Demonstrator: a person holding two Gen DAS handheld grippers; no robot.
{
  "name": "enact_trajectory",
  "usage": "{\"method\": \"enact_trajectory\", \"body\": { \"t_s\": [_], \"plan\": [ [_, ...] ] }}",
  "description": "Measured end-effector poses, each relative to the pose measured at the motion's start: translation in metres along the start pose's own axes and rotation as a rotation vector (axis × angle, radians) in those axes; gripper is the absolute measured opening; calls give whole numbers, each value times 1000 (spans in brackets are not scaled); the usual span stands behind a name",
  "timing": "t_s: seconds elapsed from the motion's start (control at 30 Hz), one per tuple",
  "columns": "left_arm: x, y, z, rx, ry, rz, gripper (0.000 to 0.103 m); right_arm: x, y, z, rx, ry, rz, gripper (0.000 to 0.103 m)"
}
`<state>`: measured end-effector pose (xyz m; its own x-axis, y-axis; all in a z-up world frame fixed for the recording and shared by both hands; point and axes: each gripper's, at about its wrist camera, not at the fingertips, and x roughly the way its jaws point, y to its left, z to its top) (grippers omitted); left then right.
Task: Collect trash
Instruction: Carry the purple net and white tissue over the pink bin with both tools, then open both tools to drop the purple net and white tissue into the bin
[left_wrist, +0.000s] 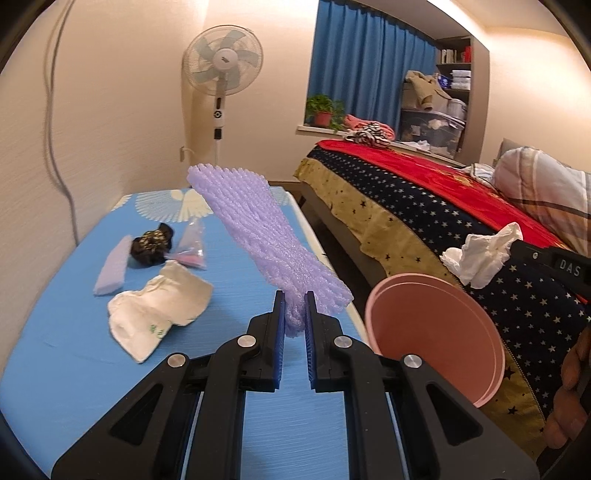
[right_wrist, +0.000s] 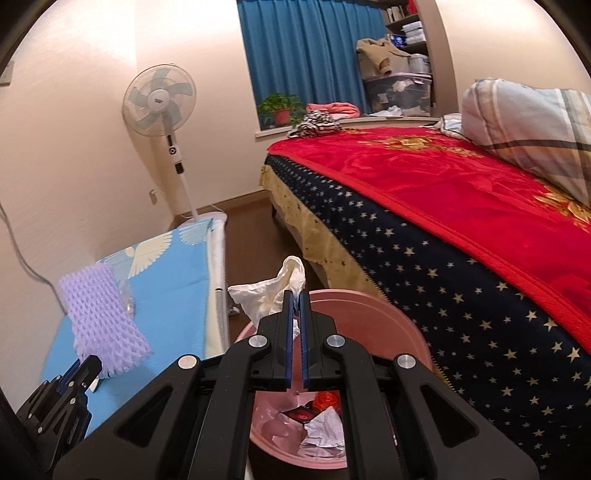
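My left gripper (left_wrist: 294, 299) is shut on a purple foam net sleeve (left_wrist: 258, 236) and holds it up over the blue table (left_wrist: 66, 332); the sleeve also shows in the right wrist view (right_wrist: 103, 317). My right gripper (right_wrist: 295, 295) is shut on a crumpled white tissue (right_wrist: 273, 291), held above the pink bin (right_wrist: 388, 317), which holds crumpled paper and red wrappers. In the left wrist view the tissue (left_wrist: 480, 254) hangs over the bin (left_wrist: 432, 332). On the table lie a white paper wrapper (left_wrist: 155, 314), a purple foam strip (left_wrist: 110, 266), a dark crumpled wrapper (left_wrist: 151, 243) and a clear plastic bag (left_wrist: 190, 247).
A bed with a red blanket (right_wrist: 461, 192) and starred cover stands right of the bin. A standing fan (left_wrist: 221, 74) is against the far wall. A window sill holds a potted plant (left_wrist: 325, 110) and clothes. A cable (left_wrist: 55, 147) hangs down the left wall.
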<state>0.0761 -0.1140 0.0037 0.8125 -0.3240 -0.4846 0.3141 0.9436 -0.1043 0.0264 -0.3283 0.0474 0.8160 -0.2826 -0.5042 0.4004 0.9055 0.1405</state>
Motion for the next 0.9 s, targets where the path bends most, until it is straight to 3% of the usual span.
{"method": "enact_trajectory", "body": {
  "t_s": [0.5,0.9],
  "plan": [
    [9,-47,-9,82,16,-123,10,1,-29,-1,34,-8,-78,4],
    [28,-84,-21,158,79,-226,10,7,-46,-2,54,3,-116,4]
  ]
}}
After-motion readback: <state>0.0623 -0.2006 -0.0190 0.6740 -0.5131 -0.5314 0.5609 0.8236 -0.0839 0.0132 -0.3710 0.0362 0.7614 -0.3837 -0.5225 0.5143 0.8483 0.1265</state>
